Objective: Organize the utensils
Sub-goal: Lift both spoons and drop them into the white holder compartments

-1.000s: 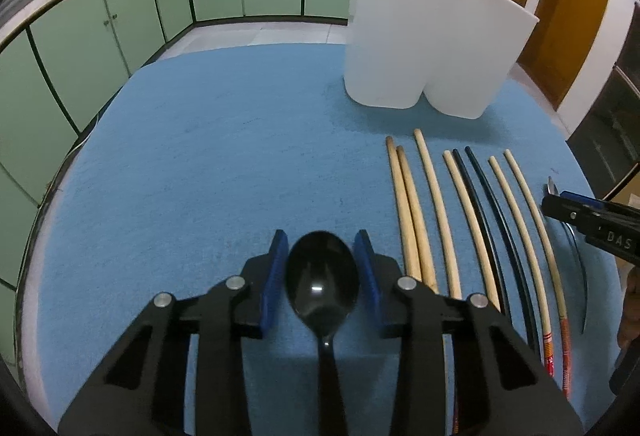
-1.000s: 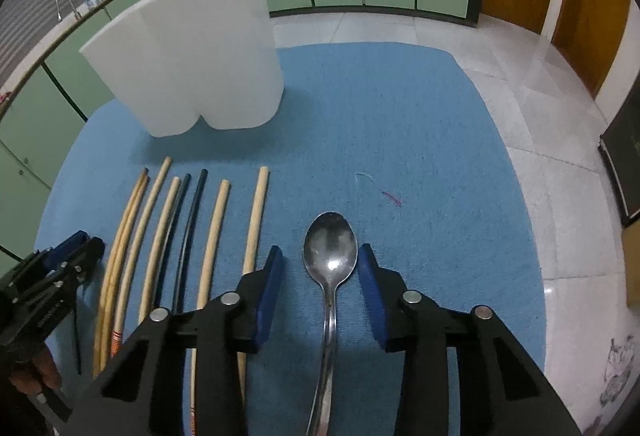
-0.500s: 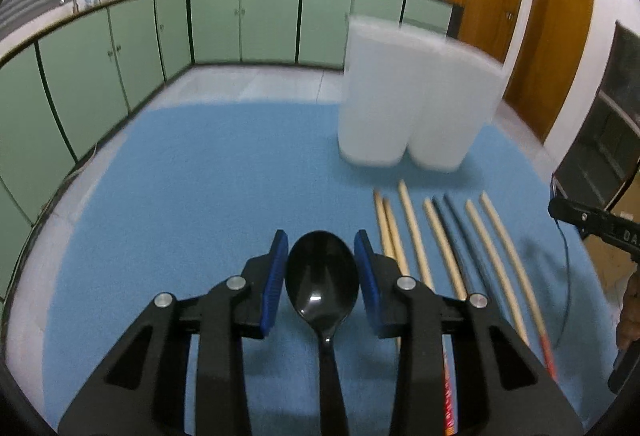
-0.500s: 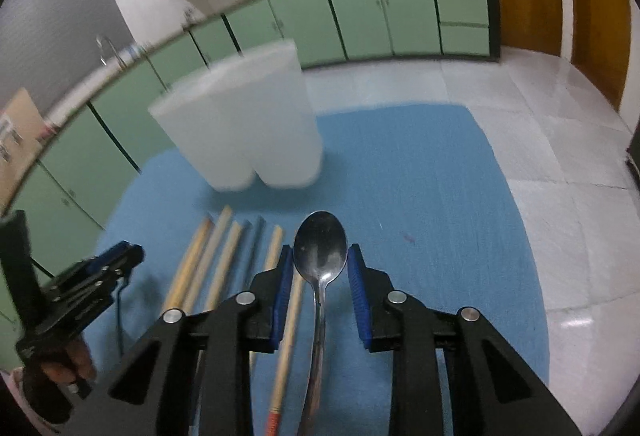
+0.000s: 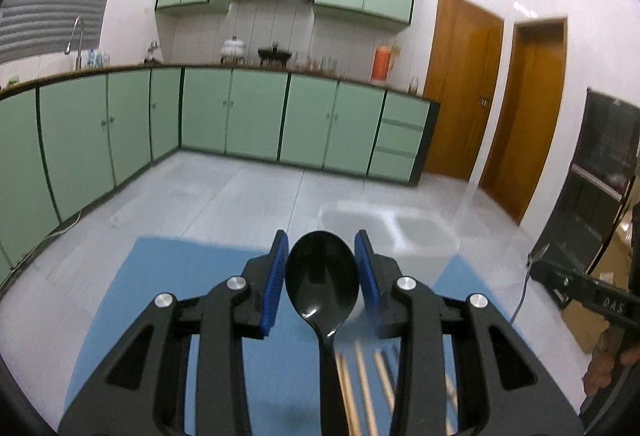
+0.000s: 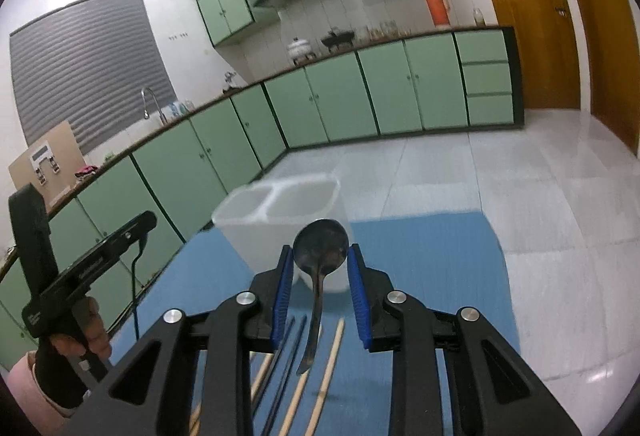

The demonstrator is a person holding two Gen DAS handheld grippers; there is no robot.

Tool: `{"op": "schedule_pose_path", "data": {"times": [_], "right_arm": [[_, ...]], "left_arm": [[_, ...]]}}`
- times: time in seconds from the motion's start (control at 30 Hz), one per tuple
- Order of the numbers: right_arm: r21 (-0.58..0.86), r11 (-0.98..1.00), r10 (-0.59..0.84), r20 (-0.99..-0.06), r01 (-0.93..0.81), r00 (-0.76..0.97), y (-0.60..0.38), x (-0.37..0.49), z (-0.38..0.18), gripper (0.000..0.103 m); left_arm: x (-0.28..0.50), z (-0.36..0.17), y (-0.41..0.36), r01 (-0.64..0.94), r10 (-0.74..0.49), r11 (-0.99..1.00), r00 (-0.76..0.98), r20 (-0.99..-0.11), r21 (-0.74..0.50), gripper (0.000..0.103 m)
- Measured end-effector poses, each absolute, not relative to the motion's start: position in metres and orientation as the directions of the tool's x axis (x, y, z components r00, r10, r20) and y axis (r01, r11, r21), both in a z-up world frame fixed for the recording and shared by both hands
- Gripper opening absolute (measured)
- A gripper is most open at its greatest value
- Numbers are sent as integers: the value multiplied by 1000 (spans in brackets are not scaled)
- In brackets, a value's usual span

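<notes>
My left gripper [image 5: 321,278] is shut on a black plastic spoon [image 5: 321,278], bowl forward, lifted above the blue table mat [image 5: 160,284]. My right gripper [image 6: 319,274] is shut on a metal spoon [image 6: 320,250], also raised. A white two-compartment utensil holder [image 5: 404,232] stands ahead on the mat; it also shows in the right wrist view [image 6: 280,212], just beyond the metal spoon. Several wooden and black chopsticks [image 5: 360,388] lie on the mat below both grippers, and show in the right wrist view [image 6: 304,376] too.
The right gripper's body [image 5: 588,296] shows at the right edge of the left view; the left one, hand-held [image 6: 80,276], shows at the left of the right view. Green kitchen cabinets [image 5: 240,116] and a tiled floor [image 6: 520,176] lie beyond the table.
Both grippers have risen and tilted up with their spoons, so the view now looks across the kitchen and down into the holder's open top. The chopsticks have dropped to the bottom of view.
</notes>
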State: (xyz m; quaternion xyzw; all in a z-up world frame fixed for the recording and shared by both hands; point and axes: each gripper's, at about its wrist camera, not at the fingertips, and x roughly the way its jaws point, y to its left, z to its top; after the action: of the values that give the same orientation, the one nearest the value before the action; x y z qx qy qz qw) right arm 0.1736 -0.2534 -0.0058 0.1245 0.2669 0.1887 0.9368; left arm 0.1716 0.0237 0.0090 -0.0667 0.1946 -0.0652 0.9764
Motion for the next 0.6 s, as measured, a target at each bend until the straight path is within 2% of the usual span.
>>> {"op": "schedule_pose_path", "data": {"times": [0.33,0.6], "right_arm": [[300,901,416,-383,-314,825,-247,232,53,27],[267,921,372,-378,-285,848,-231,279,69,27]], "left_arm": [[233,51,-9,139,-159,984,965,-209,-107,33],[282,54,-21,108,-123,989,981,-152,-100,33]]}}
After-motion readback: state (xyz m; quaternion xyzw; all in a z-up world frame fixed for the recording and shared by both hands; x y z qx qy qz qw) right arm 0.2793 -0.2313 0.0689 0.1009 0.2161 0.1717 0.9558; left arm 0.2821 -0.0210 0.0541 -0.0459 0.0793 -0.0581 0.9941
